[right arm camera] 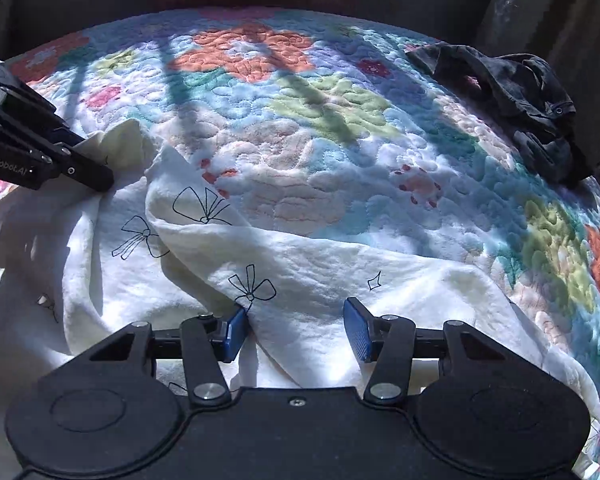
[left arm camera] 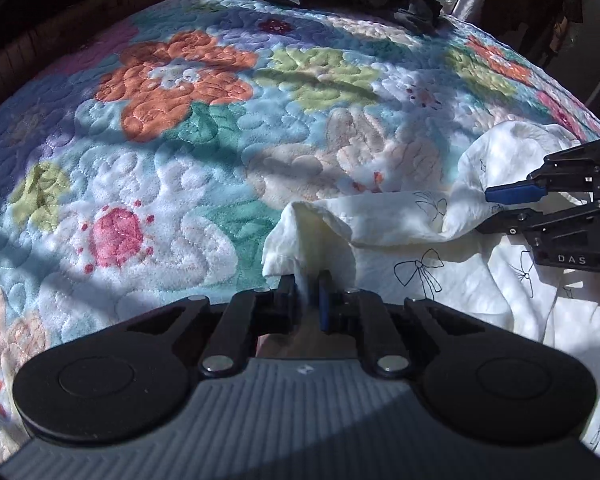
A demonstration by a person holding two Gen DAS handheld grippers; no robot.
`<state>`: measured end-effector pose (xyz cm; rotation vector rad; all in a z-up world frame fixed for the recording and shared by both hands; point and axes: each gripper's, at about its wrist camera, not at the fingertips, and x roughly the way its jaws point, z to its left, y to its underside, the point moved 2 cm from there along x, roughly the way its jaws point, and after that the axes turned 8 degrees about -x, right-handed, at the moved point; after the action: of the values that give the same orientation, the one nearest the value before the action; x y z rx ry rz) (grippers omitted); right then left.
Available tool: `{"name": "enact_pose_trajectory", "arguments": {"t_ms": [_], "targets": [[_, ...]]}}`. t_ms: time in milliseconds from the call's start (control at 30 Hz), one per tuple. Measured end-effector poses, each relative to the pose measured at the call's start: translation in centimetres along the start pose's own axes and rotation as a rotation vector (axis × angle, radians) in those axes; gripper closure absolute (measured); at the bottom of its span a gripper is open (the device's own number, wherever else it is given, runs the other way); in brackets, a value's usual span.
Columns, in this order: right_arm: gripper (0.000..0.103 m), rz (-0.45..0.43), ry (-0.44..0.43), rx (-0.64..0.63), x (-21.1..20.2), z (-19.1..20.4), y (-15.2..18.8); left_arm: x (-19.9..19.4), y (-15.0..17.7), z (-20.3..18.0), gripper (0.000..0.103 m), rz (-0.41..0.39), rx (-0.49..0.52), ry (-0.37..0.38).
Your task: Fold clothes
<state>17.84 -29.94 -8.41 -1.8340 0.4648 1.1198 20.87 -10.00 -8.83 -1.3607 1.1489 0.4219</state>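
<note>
A flowered quilt point(left arm camera: 160, 80) covers the bed, and its big orange flower point(right arm camera: 252, 52) serves as the marker. The white garment point(right arm camera: 320, 280), printed with small bows, lies rumpled on the quilt on the near side of that flower, close under both tools. A heap of dark clothes point(right arm camera: 520, 92) sits to the side of the flower, by the quilt's edge.

The garment looks thin, light and limp. It should drape and slide easily, and it would likely bunch if dragged, so hems and corners look like the best places to take hold.

The left gripper point(left arm camera: 308, 284) has its jaws pinched narrow on a raised fold at the garment's edge. The right gripper point(right arm camera: 296, 308) has its jaws wide, straddling a ridge of the cloth without pressing it.
</note>
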Motion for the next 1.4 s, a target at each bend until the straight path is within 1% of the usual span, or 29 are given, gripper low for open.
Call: {"name": "enact_pose_trajectory", "arguments": {"t_ms": [67, 100, 200, 300, 367, 400, 433, 467, 500, 533, 567, 600, 633, 700, 767, 800, 833, 867, 967, 1000, 1033, 1133, 1167, 1200, 1233, 1267, 1333, 1367, 1400], "targets": [[0.101, -0.044, -0.027, 0.056, -0.6, -0.7, -0.2, -0.9, -0.9, -0.9, 0.097, -0.038, 0.094, -0.04], [0.101, -0.064, -0.008, 0.056, -1.1, -0.9, -0.5, -1.5, -1.6, -1.0, 0.097, -0.057, 0.107, -0.043], [0.102, -0.133, 0.06, 0.108, -2.8, -1.9, -1.7, -3.2, -4.4, -0.5, 0.097, -0.128, 0.071, -0.047], [0.102, -0.263, 0.128, 0.17, -5.5, -2.8, -3.4, -5.3, -7.1, -0.1, 0.098, -0.245, 0.038, -0.099], [0.101, -0.336, 0.134, 0.247, -6.8, -3.4, -4.3, -6.1, -8.0, 0.5, 0.098, -0.292, 0.005, -0.118], [0.092, -0.355, 0.111, 0.284, -7.2, -3.8, -4.6, -6.2, -8.3, 0.8, 0.098, -0.306, -0.007, -0.136], [0.088, -0.346, 0.046, 0.311, -7.1, -4.1, -4.8, -5.6, -8.5, 1.2, 0.098, -0.29, -0.011, -0.172], [0.069, -0.318, -0.023, 0.319, -6.9, -4.5, -4.8, -4.7, -8.7, 1.6, 0.098, -0.262, -0.012, -0.217], [0.053, -0.294, -0.036, 0.325, -6.9, -4.8, -4.4, -3.8, -8.8, 1.9, 0.098, -0.222, -0.009, -0.244], [0.048, -0.278, -0.016, 0.337, -7.0, -5.2, -3.7, -3.1, -8.8, 2.2, 0.098, -0.182, -0.019, -0.242], [0.045, -0.262, 0.004, 0.35, -7.2, -5.6, -3.0, -2.5, -8.7, 2.6, 0.098, -0.146, -0.034, -0.231], [0.045, -0.241, 0.007, 0.362, -7.4, -6.2, -2.1, -2.4, -8.5, 2.7, 0.097, -0.134, -0.051, -0.208], [0.045, -0.228, 0.013, 0.381, -7.7, -7.1, -1.0, -2.6, -8.2, 2.7, 0.094, -0.134, -0.069, -0.18], [0.044, -0.202, 0.067, 0.442, -8.6, -8.9, 1.7, -3.1, -7.7, 2.0, 0.088, -0.131, -0.077, -0.17], [0.044, -0.171, 0.109, 0.507, -9.4, -11.0, 4.5, -3.9, -7.6, 0.7, 0.078, -0.128, -0.063, -0.113], [0.044, -0.159, 0.132, 0.544, -9.8, -12.2, 6.0, -4.1, -7.6, -0.2, 0.074, -0.12, -0.062, -0.056], [0.044, -0.144, 0.155, 0.58, -10.1, -13.2, 7.5, -4.3, -7.6, -1.3, 0.065, -0.107, -0.062, 0.01], [0.044, -0.133, 0.173, 0.617, -10.3, -14.2, 8.9, -4.6, -7.5, -2.3, 0.06, -0.094, -0.063, 0.077], [0.042, -0.138, 0.204, 0.717, -10.9, -16.1, 12.5, -3.6, -7.1, -4.9, 0.06, -0.027, -0.075, 0.22], [0.041, -0.137, 0.213, 0.743, -11.0, -16.8, 13.7, -2.8, -6.7, -5.9, 0.06, 0.003, -0.08, 0.245], [0.04, -0.138, 0.231, 0.765, -10.9, -17.3, 14.6, -2.0, -6.3, -6.9, 0.06, 0.033, -0.084, 0.262], [0.035, -0.128, 0.234, 0.803, -10.0, -18.4, 16.5, -0.3, -4.8, -8.7, 0.06, 0.088, -0.078, 0.244], [0.029, -0.119, 0.217, 0.822, -9.4, -18.7, 17.2, 0.0, -4.2, -9.1, 0.06, 0.1, -0.077, 0.243], [0.019, -0.109, 0.202, 0.843, -8.8, -19.0, 17.7, 0.2, -3.7, -9.4, 0.06, 0.11, -0.076, 0.246], [0.018, -0.098, 0.188, 0.872, -8.1, -19.2, 18.4, 0.3, -3.2, -9.6, 0.06, 0.116, -0.08, 0.249], [0.018, -0.098, 0.174, 0.89, -7.6, -19.2, 18.8, 0.3, -2.7, -9.7, 0.06, 0.117, -0.084, 0.248], [0.035, -0.129, 0.149, 0.884, -7.1, -18.6, 19.0, 0.1, -1.3, -9.4, 0.06, 0.116, -0.094, 0.244], [0.062, -0.165, 0.14, 0.858, -7.1, -18.0, 18.7, 0.1, -0.5, -9.2, 0.059, 0.116, -0.099, 0.243], [0.095, -0.206, 0.126, 0.826, -7.3, -17.3, 18.3, 0.2, 0.0, -9.0, 0.059, 0.127, -0.118, 0.239]]}}
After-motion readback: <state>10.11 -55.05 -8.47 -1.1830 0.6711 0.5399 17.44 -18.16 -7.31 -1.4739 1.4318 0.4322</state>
